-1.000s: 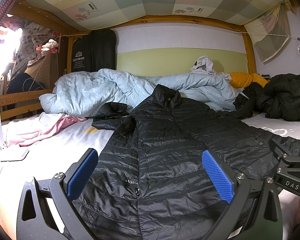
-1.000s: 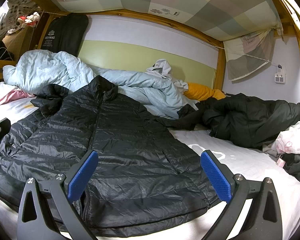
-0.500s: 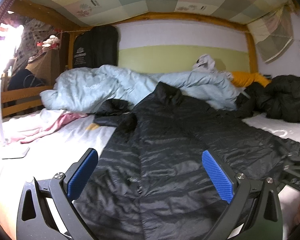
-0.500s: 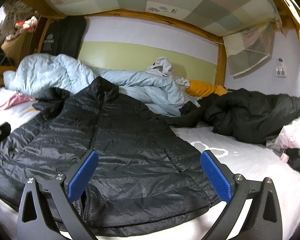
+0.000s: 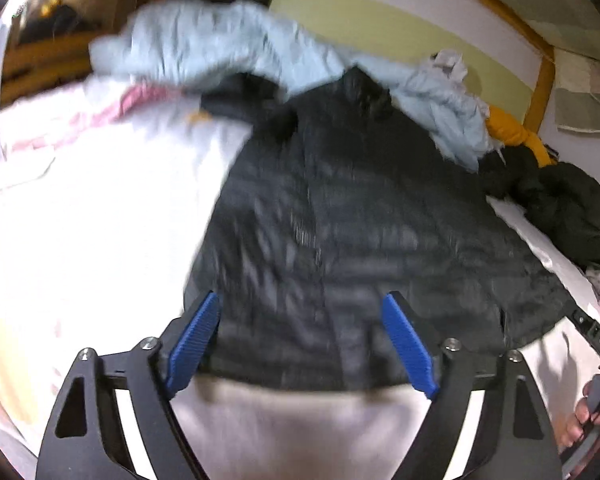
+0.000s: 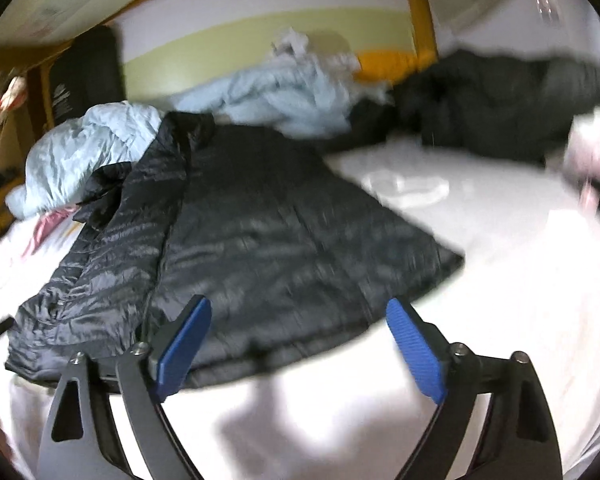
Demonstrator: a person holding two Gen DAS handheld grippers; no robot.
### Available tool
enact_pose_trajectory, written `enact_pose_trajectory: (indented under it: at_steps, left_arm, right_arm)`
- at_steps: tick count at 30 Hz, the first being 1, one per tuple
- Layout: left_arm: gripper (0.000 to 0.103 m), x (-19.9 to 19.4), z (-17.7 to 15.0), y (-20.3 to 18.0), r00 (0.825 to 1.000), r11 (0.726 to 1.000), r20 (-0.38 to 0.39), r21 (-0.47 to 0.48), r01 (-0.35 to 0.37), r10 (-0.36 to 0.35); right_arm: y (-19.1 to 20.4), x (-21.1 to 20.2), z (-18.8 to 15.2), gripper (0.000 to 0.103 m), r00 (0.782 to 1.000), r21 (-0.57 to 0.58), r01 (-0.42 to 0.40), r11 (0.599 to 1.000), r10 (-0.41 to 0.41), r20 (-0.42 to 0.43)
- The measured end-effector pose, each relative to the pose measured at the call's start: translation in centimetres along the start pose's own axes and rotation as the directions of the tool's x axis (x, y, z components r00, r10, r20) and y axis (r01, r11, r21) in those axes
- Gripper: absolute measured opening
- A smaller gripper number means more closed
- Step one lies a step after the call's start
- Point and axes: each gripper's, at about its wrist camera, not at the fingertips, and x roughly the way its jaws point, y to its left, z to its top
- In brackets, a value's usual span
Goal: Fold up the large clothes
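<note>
A black puffer jacket (image 5: 359,220) lies spread flat on the white bed sheet (image 5: 100,240), collar toward the crumpled pale-blue duvet (image 5: 220,44) at the far wall. The left gripper (image 5: 301,340) hangs over the jacket's near hem, its jaws just narrowed but wide apart and, as far as the blur allows, touching nothing. The right gripper (image 6: 300,344) hovers over the hem nearer the right corner, jaws likewise just narrowed, apart and empty; another dark coat (image 6: 499,96) is heaped farther right.

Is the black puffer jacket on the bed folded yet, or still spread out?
Spread out. The black puffer jacket lies flat on the white sheet, front up, collar toward the wall, hem nearest both grippers; no fold across the body.
</note>
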Motion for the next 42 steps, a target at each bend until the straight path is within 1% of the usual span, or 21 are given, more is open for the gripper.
enact_pose_trajectory:
  at_steps: [2,4,6,9,14,18,20,22,24,25,26,27,28,30,31,33,34,37,38,40,42]
  left_arm:
    - [0.080,0.3,-0.9,-0.2,1.000,1.000,-0.025,-0.003,-0.009,0.009]
    - [0.080,0.4,-1.3,-0.6,0.999,1.000,-0.028,0.009,-0.025,0.025]
    - [0.080,0.3,-1.4,-1.0,0.999,0.999,-0.022,0.018,-0.035,0.035]
    - [0.080,0.4,-1.5,-1.0,0.998,0.998,-0.023,0.021,-0.051,0.052]
    - [0.080,0.9,-1.1,0.2,0.998,0.998,-0.038,-0.047,-0.046,0.045]
    - [0.080,1.3,-0.7,1.1,0.998,0.995,-0.034,-0.079,-0.059,0.057]
    - [0.079,1.7,-0.7,1.2,0.997,0.995,-0.039,-0.079,-0.064,0.061]
    - [0.064,2.1,-0.6,1.1,0.995,0.994,-0.037,-0.058,-0.098,0.096]
    - [0.019,2.3,-0.7,1.0,0.990,0.990,-0.031,-0.032,-0.140,0.139]
    - [0.013,2.2,-0.6,1.0,0.991,0.991,-0.031,-0.027,-0.134,0.133]
    - [0.007,2.0,-0.5,1.2,0.993,0.992,-0.028,-0.033,-0.119,0.118]
    - [0.005,1.6,-0.4,1.3,0.994,0.993,-0.017,-0.037,-0.111,0.111]
    - [0.005,0.9,-0.1,1.2,0.993,0.993,0.007,-0.029,-0.118,0.119]
    - [0.005,-0.6,0.4,1.1,0.988,0.990,0.061,-0.001,-0.140,0.139]
    - [0.005,-1.6,0.7,1.1,0.985,0.989,0.087,0.011,-0.149,0.148]
    - [0.005,-3.1,1.2,1.5,0.981,0.987,0.114,0.020,-0.159,0.156]
    - [0.005,-3.8,1.3,1.8,0.978,0.985,0.122,0.025,-0.173,0.169]
    - [0.005,-5.3,1.2,2.8,0.970,0.975,0.128,0.052,-0.216,0.208]
    - [0.005,-5.5,1.1,3.1,0.970,0.974,0.120,0.059,-0.220,0.212]
    - [0.005,-6.2,1.1,3.9,0.975,0.977,0.093,0.053,-0.208,0.202]
    - [0.005,-7.0,1.7,4.3,0.982,0.984,0.078,0.029,-0.175,0.172]
  right_arm:
    - [-0.9,0.7,-0.5,0.080,0.999,0.046,-0.009,0.999,0.010,-0.034]
    - [-2.0,1.5,-0.5,0.078,0.998,0.087,-0.016,0.996,0.022,-0.065]
    - [-2.8,1.9,-0.4,0.078,0.996,0.116,-0.023,0.993,0.032,-0.079]
    - [-2.7,2.2,-0.2,0.078,0.997,0.119,-0.012,0.993,0.021,-0.080]
    - [-3.3,3.0,1.0,0.078,0.997,0.135,0.014,0.991,-0.004,-0.080]
    - [-6.1,4.4,2.9,0.077,0.995,0.193,0.065,0.979,-0.050,-0.084]
    - [-7.4,5.4,3.5,0.067,0.994,0.222,0.068,0.973,-0.046,-0.101]
    - [-8.5,6.9,3.8,0.061,0.991,0.260,0.053,0.964,-0.020,-0.130]
    - [-8.7,7.5,3.7,0.053,0.992,0.271,0.035,0.962,0.000,-0.126]
    - [-8.6,7.6,3.7,0.038,0.992,0.279,0.040,0.959,-0.005,-0.123]
    - [-8.6,7.7,3.7,0.012,0.992,0.283,0.019,0.959,0.017,-0.123]
    - [-8.6,7.6,3.6,0.005,0.991,0.299,-0.015,0.954,0.054,-0.122]
    - [-8.8,7.4,3.5,0.006,0.987,0.343,-0.082,0.936,0.124,-0.104]
    - [-8.6,6.5,3.4,0.005,0.990,0.347,-0.089,0.934,0.121,-0.070]
    - [-8.1,5.3,3.5,0.005,0.991,0.321,-0.102,0.942,0.124,-0.048]
    - [-7.8,3.8,3.5,0.005,0.991,0.299,-0.116,0.947,0.129,-0.027]
    - [-7.1,2.1,3.5,0.005,0.992,0.278,-0.122,0.953,0.129,-0.009]
    - [-5.7,-1.2,3.1,0.005,0.990,0.229,-0.138,0.964,0.141,0.005]
    - [-4.8,-2.8,2.7,0.005,0.990,0.188,-0.140,0.972,0.142,0.003]
    - [-3.2,-5.6,1.6,0.005,0.992,0.117,-0.126,0.985,0.128,-0.007]
    - [-2.6,-7.6,0.9,0.005,0.991,0.091,-0.130,0.987,0.131,-0.004]
